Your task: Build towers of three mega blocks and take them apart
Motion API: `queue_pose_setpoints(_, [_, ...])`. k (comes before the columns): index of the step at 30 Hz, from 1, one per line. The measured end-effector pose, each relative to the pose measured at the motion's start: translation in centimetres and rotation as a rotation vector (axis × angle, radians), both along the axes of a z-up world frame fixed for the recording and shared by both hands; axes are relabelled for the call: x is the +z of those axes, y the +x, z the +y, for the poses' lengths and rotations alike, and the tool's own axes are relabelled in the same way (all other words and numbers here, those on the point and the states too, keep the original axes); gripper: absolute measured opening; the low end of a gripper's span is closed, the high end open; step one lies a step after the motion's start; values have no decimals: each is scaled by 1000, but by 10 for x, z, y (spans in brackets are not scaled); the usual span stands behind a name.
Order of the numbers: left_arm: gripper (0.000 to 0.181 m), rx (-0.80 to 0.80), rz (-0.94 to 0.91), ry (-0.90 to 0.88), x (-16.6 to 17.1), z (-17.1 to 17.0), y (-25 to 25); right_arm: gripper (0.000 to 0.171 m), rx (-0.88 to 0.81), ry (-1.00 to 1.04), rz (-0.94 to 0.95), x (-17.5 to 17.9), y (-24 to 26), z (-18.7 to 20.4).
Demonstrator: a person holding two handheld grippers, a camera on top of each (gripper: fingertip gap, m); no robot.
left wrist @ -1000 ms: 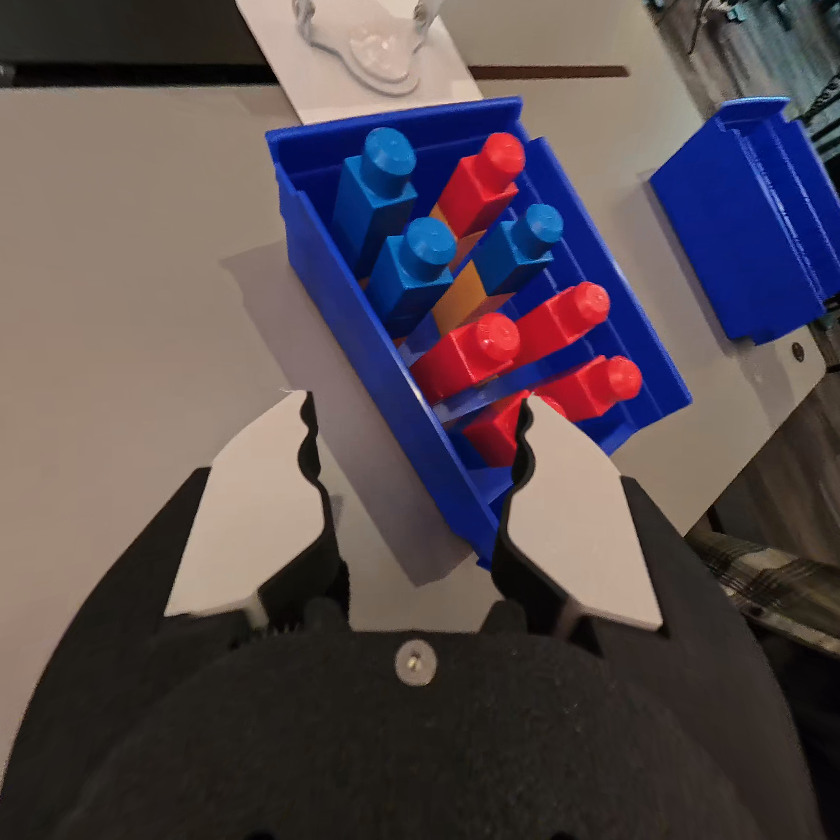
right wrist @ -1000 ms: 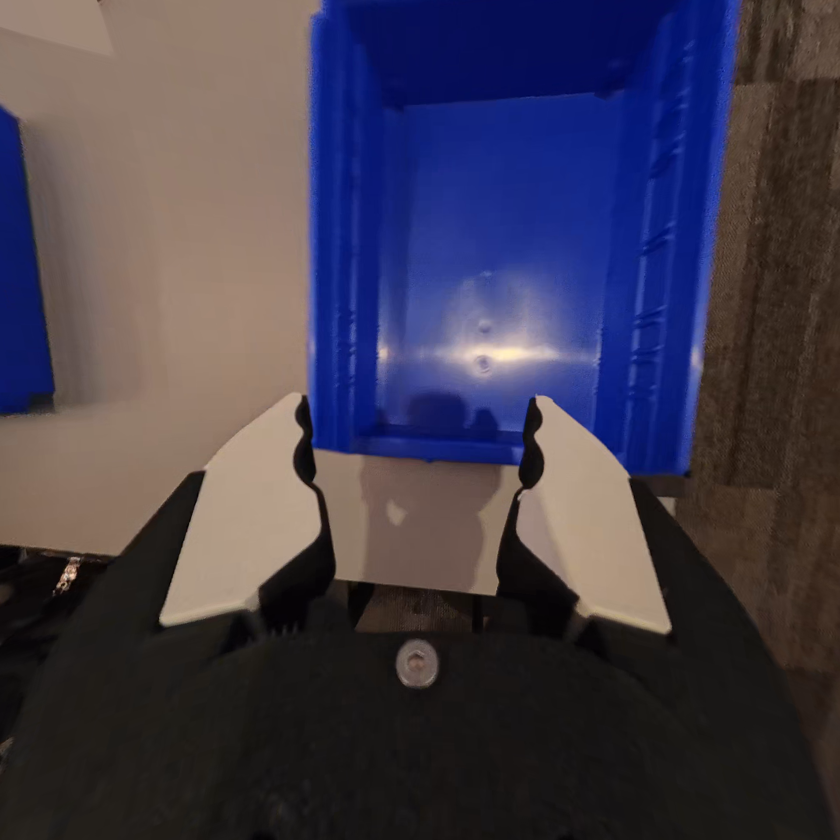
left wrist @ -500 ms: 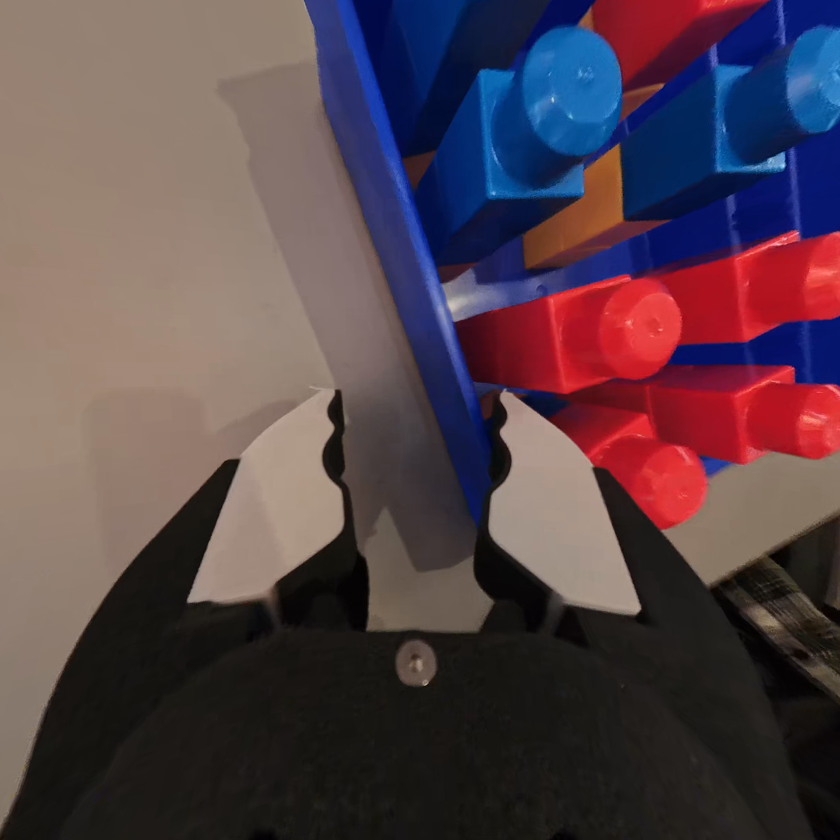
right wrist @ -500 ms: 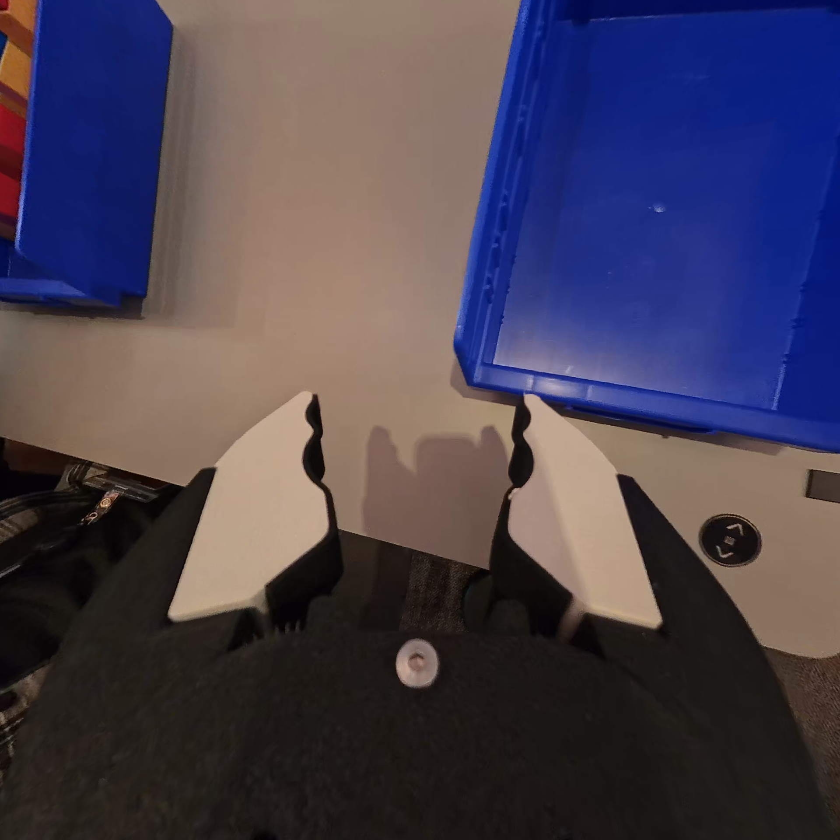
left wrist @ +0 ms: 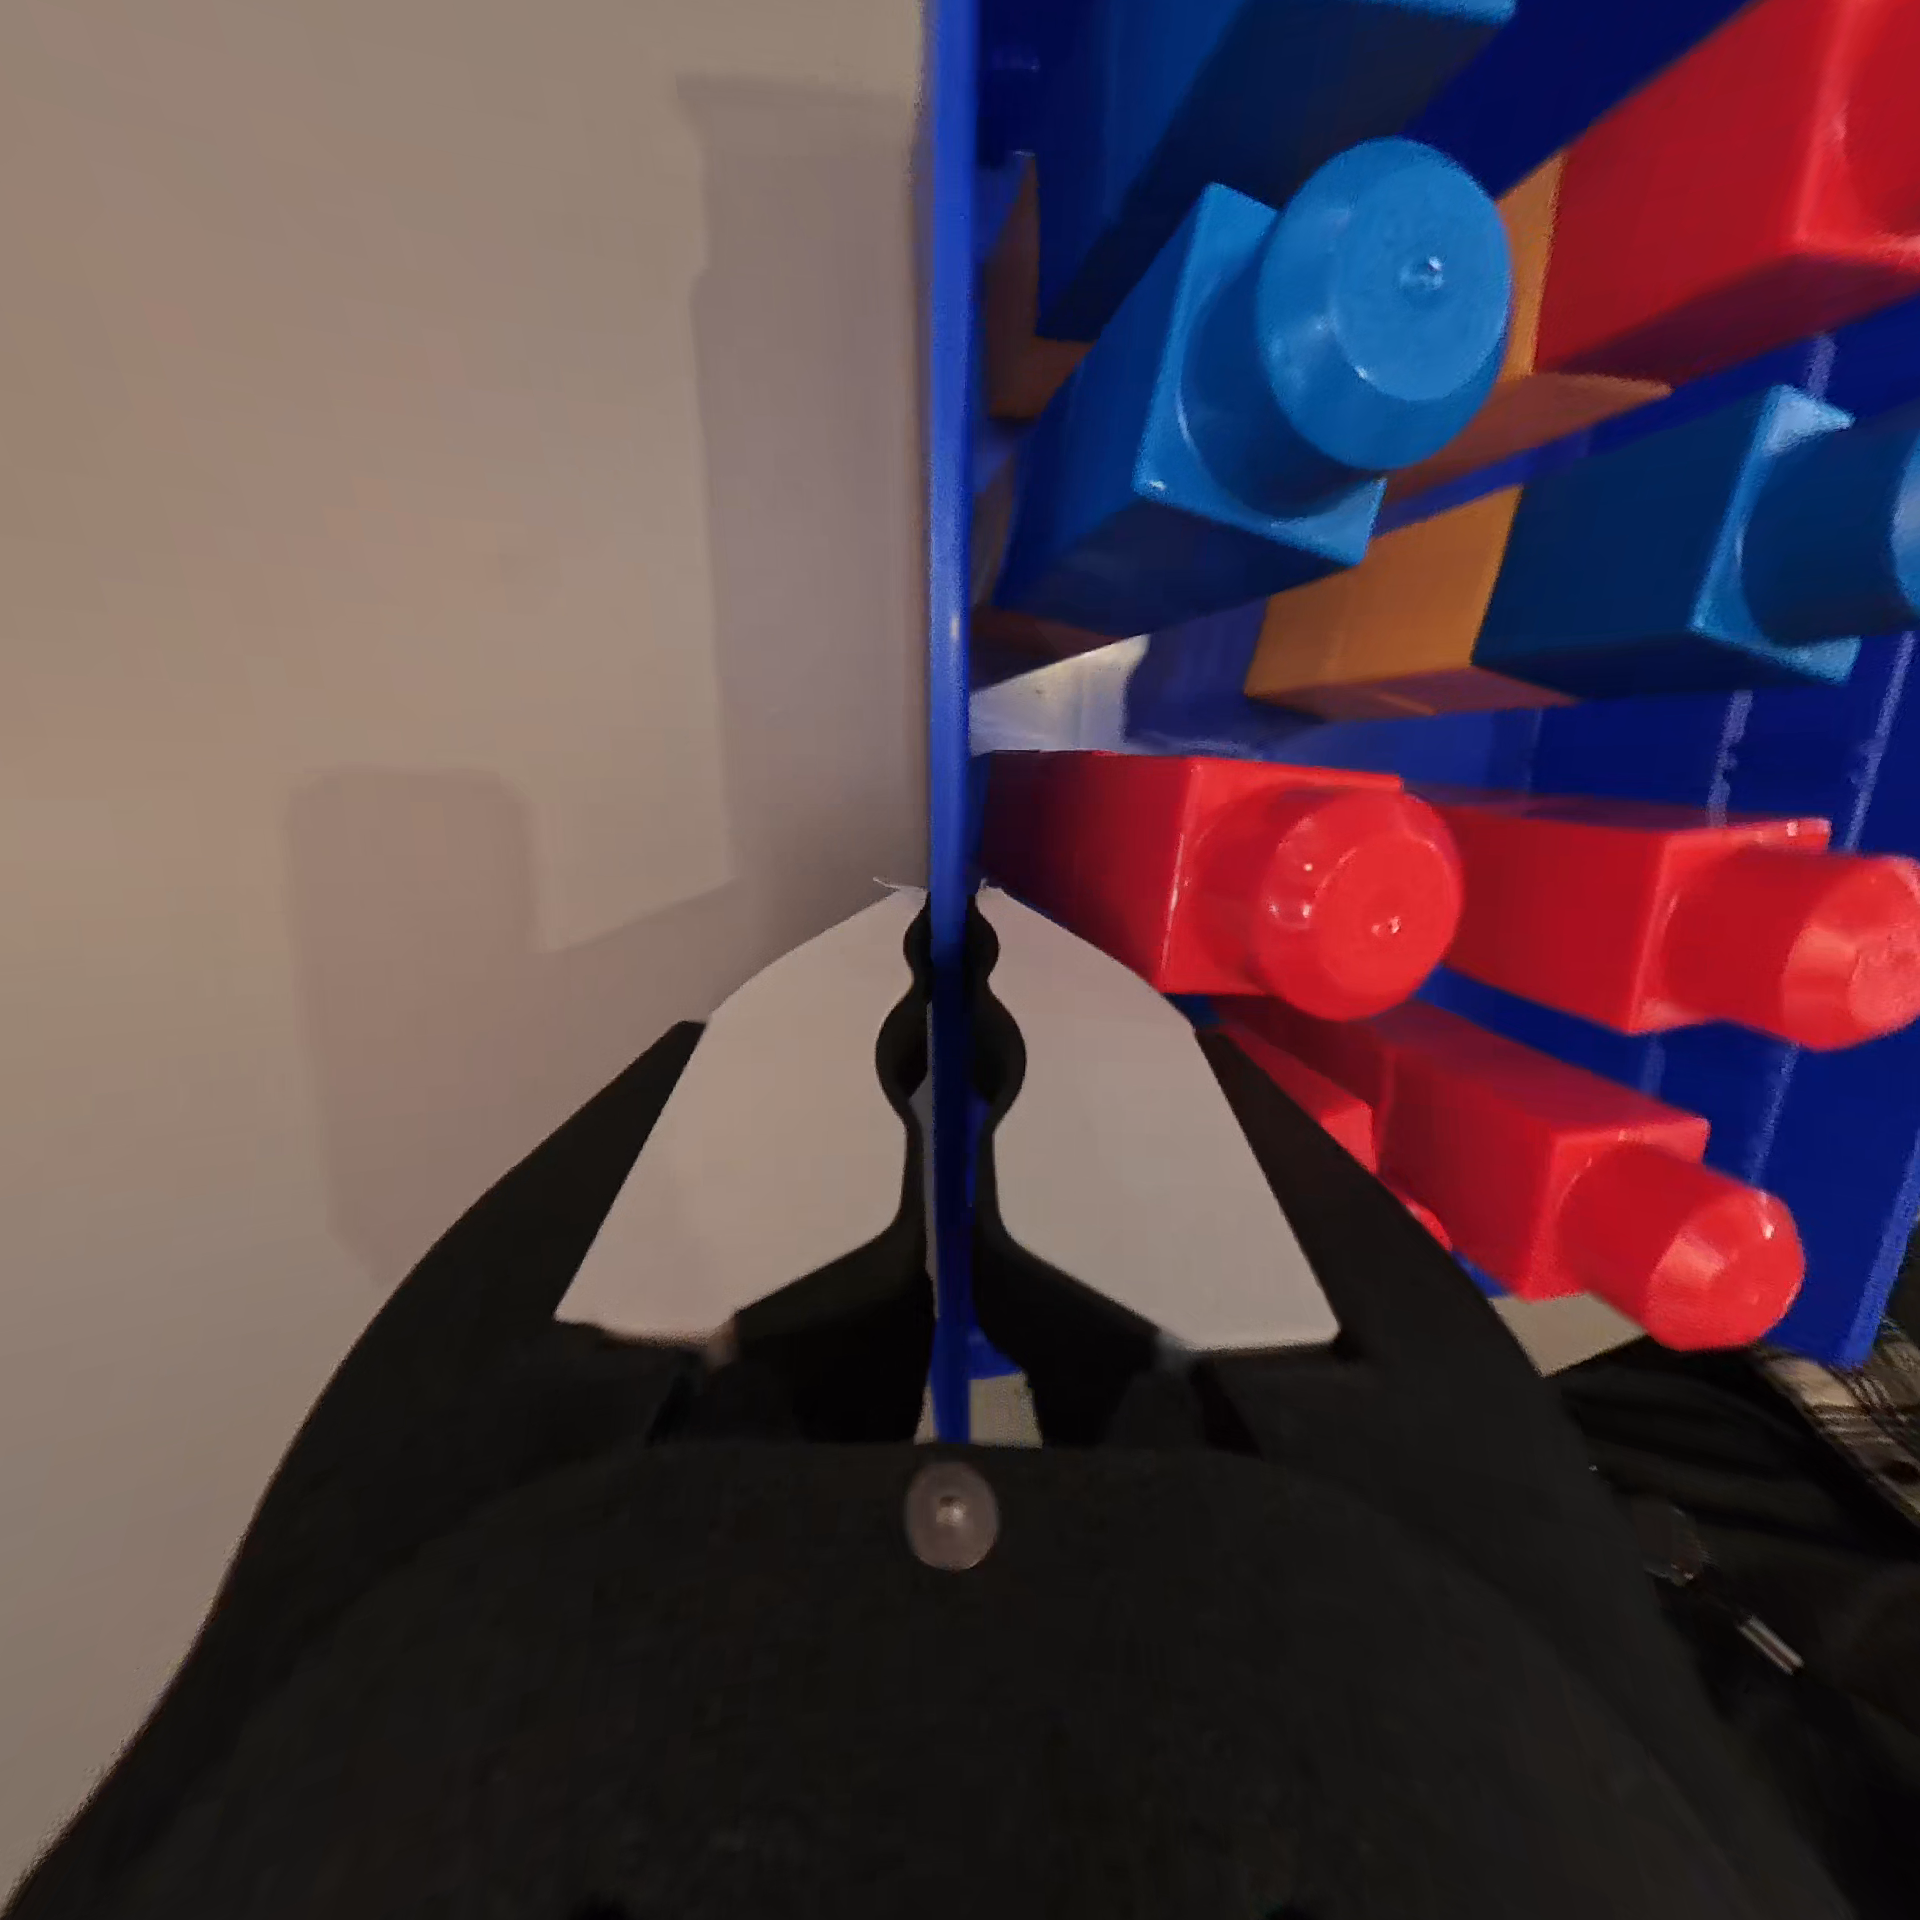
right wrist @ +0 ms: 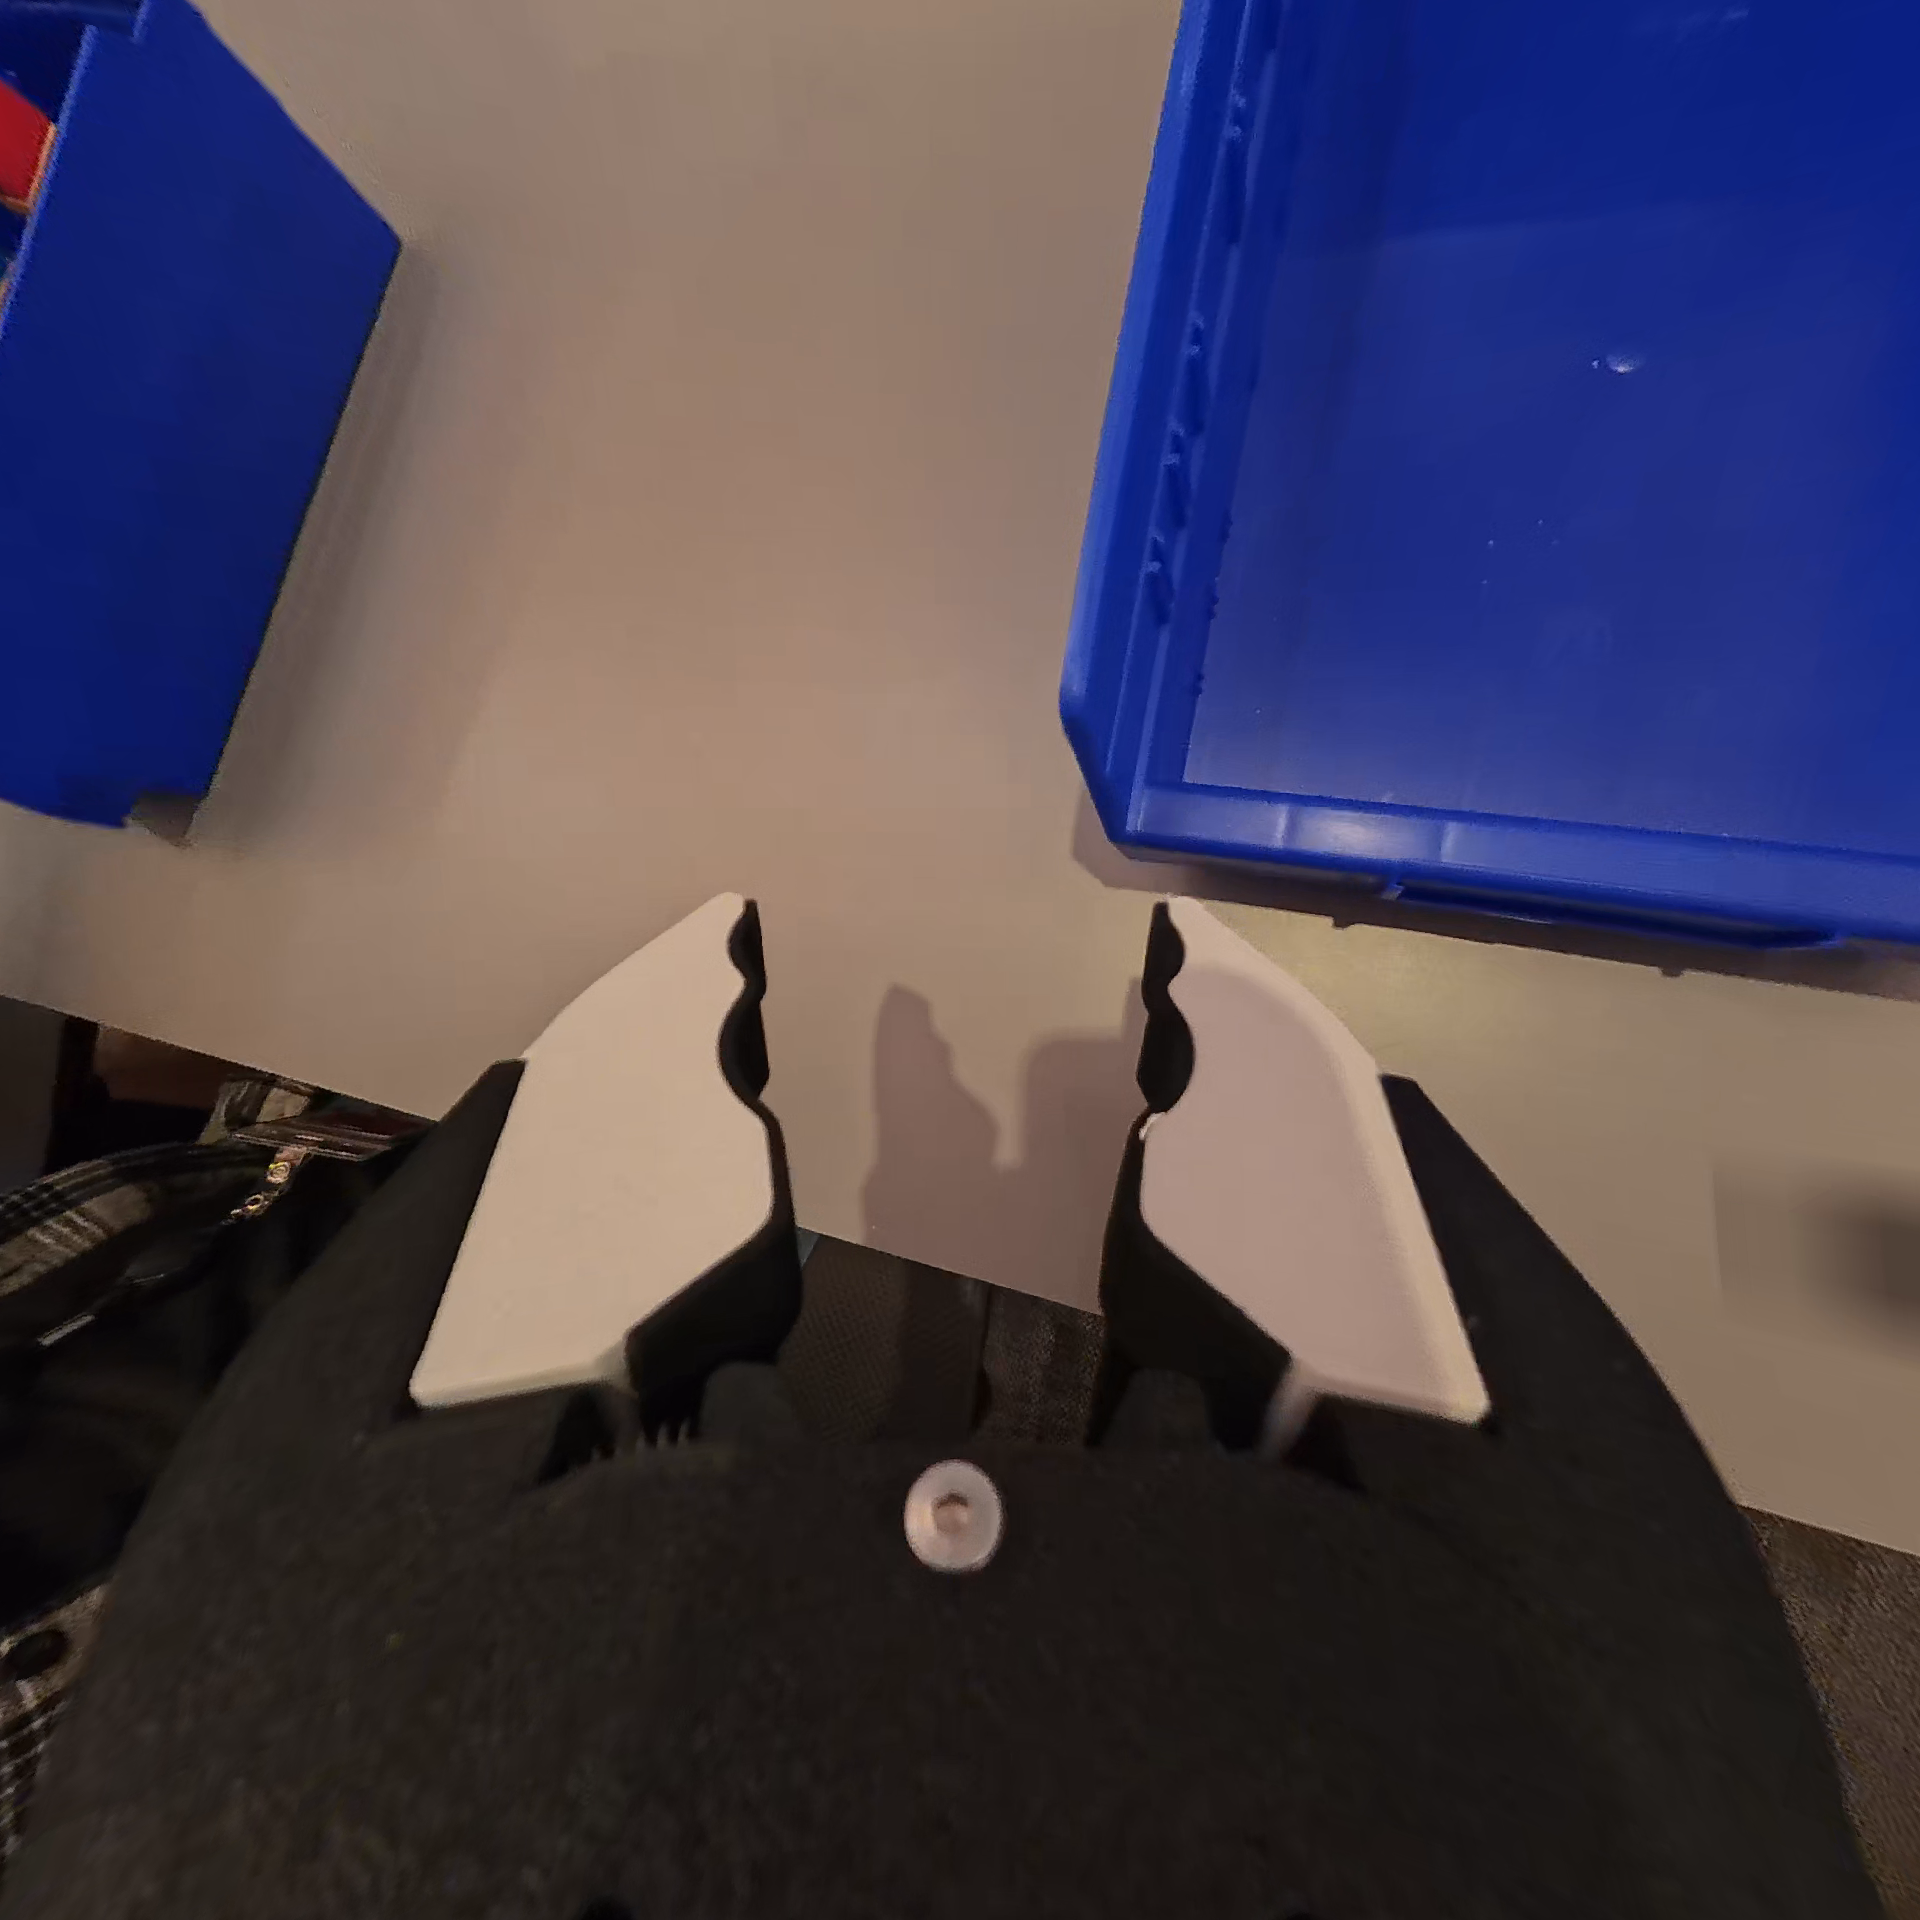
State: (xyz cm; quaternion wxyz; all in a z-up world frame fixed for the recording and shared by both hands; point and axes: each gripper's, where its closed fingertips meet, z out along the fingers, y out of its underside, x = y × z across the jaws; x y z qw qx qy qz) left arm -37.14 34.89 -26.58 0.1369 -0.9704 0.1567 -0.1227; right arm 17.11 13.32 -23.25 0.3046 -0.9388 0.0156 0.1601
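Observation:
A blue bin (left wrist: 945,520) holds several upright towers of mega blocks, with red tops (left wrist: 1351,904) near me and blue tops (left wrist: 1382,301) farther back; orange blocks (left wrist: 1382,613) show lower down. My left gripper (left wrist: 948,914) is shut on the bin's left wall, one finger outside and one inside. The same bin shows at the left edge of the right wrist view (right wrist: 177,447). My right gripper (right wrist: 951,925) is open and empty above the table's front edge, left of the near corner of an empty blue bin (right wrist: 1143,665).
The grey table (right wrist: 727,468) lies between the two bins. Its front edge runs under my right gripper, with floor and plaid cloth (right wrist: 114,1195) below it. A blurred dark mark (right wrist: 1860,1236) sits on the table at the right. About 60 centimetres separates my left fingertips from my right.
My left gripper has come down to the full bin and closed on its left wall. My right gripper has pulled back and left from the empty bin and narrowed a little.

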Motion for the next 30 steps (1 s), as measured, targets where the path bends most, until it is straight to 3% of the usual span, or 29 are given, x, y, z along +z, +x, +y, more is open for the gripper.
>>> queue_pose_setpoints(30, [3, 344, 46, 21, 2, -35, -246, 56, 107, -42, 50, -24, -50, 15])
